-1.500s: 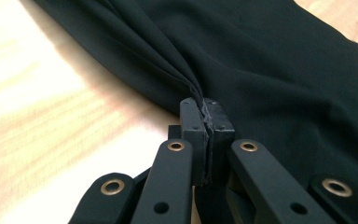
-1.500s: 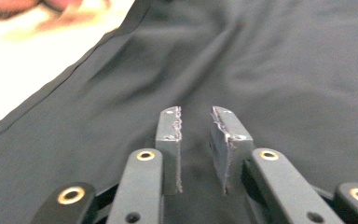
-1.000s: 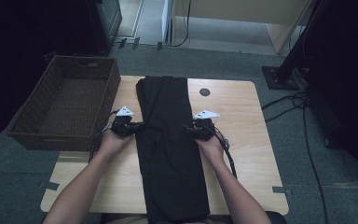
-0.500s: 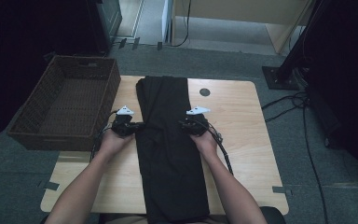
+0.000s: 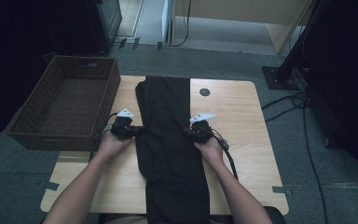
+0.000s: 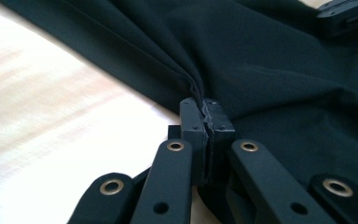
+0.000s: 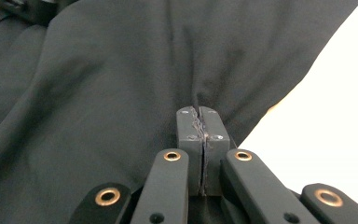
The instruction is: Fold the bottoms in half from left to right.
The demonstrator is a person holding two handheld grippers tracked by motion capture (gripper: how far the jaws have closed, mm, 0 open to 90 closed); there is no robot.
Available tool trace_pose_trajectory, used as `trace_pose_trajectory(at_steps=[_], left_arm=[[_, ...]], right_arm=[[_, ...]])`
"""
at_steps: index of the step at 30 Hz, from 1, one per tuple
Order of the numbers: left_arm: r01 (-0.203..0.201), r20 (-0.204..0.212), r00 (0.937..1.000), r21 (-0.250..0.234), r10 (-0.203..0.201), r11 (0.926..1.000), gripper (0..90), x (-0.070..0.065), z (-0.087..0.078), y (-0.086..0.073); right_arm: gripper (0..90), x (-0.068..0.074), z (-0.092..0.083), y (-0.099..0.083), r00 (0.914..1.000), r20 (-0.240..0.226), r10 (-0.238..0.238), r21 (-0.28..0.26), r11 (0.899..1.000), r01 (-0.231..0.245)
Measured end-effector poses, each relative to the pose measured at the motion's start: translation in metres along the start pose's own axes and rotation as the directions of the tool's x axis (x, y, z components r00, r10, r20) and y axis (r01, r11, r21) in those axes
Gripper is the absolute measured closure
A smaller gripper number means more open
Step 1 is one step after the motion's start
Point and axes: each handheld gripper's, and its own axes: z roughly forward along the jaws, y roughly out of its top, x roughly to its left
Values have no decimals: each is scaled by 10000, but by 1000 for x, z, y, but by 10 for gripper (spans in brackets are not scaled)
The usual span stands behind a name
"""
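A long black garment (image 5: 168,140) lies lengthwise down the middle of the wooden table (image 5: 247,126), its near end hanging over the front edge. My left gripper (image 5: 139,131) is at its left edge, shut on a pinched fold of the black cloth (image 6: 261,60); the jaws (image 6: 206,112) meet with fabric puckered between them. My right gripper (image 5: 188,132) is at the garment's right edge. Its jaws have just been closing and now stand shut (image 7: 199,114) on the cloth (image 7: 112,84), which gathers into their tips.
A dark wicker basket (image 5: 65,107) stands at the table's left edge. A small round black spot (image 5: 204,92) sits on the tabletop right of the garment. Cables (image 5: 307,126) trail over the floor at the right. Bare wood lies on both sides of the garment.
The right gripper has shifted slightly at the garment's right edge and its jaws have closed on the cloth. The left gripper has kept still, gripping the left edge.
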Motion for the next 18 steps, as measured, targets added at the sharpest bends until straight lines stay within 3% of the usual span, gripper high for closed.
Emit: trace_pose_trajectory(at_steps=[2, 3, 5, 7, 10, 11, 12, 15, 18], left_arm=[[-192, 271, 9995, 110, 189, 9998, 895, -12, -3, -6], [-192, 271, 9995, 110, 189, 9998, 895, -12, -3, -6], [-449, 720, 9965, 337, 424, 9984, 894, -28, -10, -14], [-627, 807, 9950, 407, 593, 9972, 875, -33, -15, -19], [-460, 903, 9950, 387, 423, 9982, 730, -32, -20, -19], [-349, 816, 9961, 95, 340, 9993, 716, -29, -23, -15], [-349, 816, 9961, 95, 340, 9993, 702, -29, -23, -15], [43, 426, 9991, -425, -25, 9991, 681, -18, -21, 0], [211, -14, 9998, -482, -211, 9986, 639, -6, -11, 10]], right_arm=[[899, 5, -9, -10, 9999, -101, 55, -125, 9999, -56], [899, 8, -13, -14, 9999, -146, 71, -146, 9999, -73], [899, 13, -22, -24, 9996, -232, 179, -226, 9996, -185], [899, 16, -30, -34, 9993, -312, 187, -208, 9996, -193], [899, 20, -38, -39, 9996, -230, 182, -293, 9994, -189], [899, 21, -44, -40, 9997, -139, 196, -367, 9991, -201], [899, 21, -44, -40, 9997, -139, 196, -367, 9991, -201], [899, 21, -43, -46, 9996, -184, 220, -64, 9997, -221], [899, 21, -47, -51, 9992, -246, 310, -42, 9995, -311]])
